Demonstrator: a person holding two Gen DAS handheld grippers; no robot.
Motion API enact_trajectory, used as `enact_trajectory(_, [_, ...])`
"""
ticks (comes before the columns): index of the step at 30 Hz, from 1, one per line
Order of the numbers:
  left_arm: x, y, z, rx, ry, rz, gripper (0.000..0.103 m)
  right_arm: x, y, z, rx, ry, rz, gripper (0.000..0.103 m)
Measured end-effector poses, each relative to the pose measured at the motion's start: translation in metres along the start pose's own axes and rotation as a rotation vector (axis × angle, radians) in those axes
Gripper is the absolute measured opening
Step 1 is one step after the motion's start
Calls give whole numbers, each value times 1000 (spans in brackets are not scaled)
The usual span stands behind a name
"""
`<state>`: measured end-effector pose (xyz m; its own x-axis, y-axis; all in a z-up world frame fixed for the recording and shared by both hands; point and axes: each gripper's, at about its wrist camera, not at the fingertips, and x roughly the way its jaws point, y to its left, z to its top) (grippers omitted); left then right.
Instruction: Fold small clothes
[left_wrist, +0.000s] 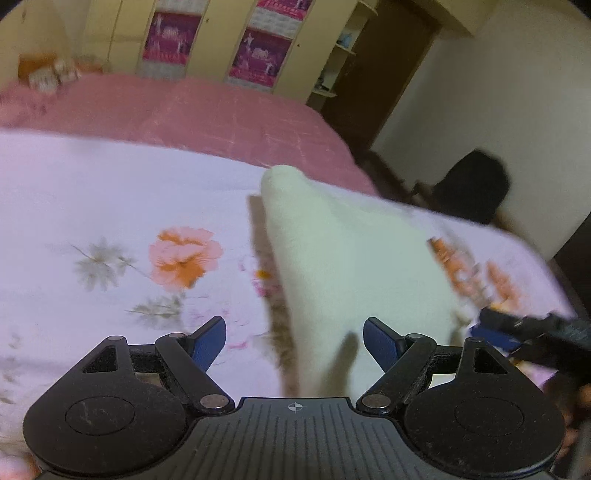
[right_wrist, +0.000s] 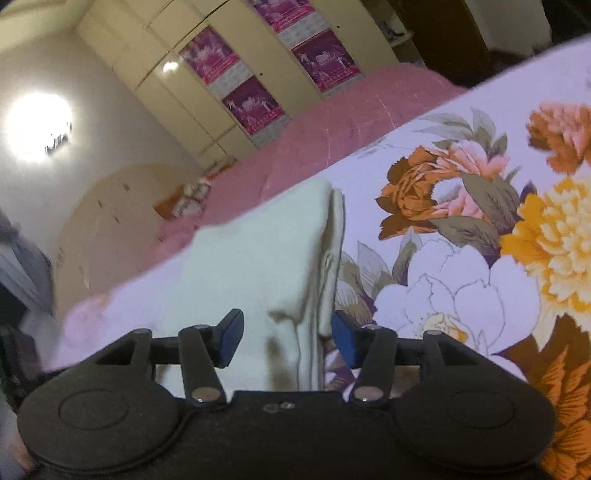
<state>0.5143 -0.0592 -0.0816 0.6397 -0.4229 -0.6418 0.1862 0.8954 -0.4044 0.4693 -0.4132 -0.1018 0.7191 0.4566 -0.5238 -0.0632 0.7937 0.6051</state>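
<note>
Cream-white cloth (left_wrist: 354, 251), folded, lies on a floral bedsheet (left_wrist: 110, 192) in the left wrist view, running from the centre of the frame down toward the lower middle. Its near edge reaches in between the jaws of the left gripper (left_wrist: 294, 339). Those jaws stand wide apart; the blue pads (left_wrist: 210, 341) do not press on the fabric. Pink bedspread (left_wrist: 184, 107) covers the bed beyond the sheet, across the upper middle. Cream wardrobe (left_wrist: 207, 40) with magenta posters (left_wrist: 258, 55) fills the top of the frame. Dark rounded object (left_wrist: 472, 184), too blurred to identify, sits at the right edge of the bed. The right gripper (left_wrist: 517, 332) enters at lower right, blurred, near the cloth's right side.

Right wrist view, frame tilted: the same cloth (right_wrist: 258, 258) occupies the centre, its layered folded edge running down to the lower middle. The right gripper (right_wrist: 288, 341) has its jaws apart, with the cloth's near edge lying between them. The right-hand pad is just beside the folded edge; whether it touches cannot be told. The left-hand pad is clear of the fabric's fold. Large orange and yellow printed flowers on the bedsheet (right_wrist: 461, 240) fill the right half. Pink bedspread (right_wrist: 332, 125) and wardrobe (right_wrist: 207, 96) occupy the upper middle; a bright lamp glare (right_wrist: 37, 127) sits at upper left.
</note>
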Motion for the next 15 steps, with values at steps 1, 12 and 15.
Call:
enact_trajectory(1, [3,4,2,-34,10,-43,81,0,-5,3,32,-4,7,57])
enact_trajectory(12, [51,32,14,-224,141,-199,63,39,-43,18,192,103,135,61])
enact_trajectory(15, [57,34,16,-228,151,-219,63,48,-31,21,104,146,125,59])
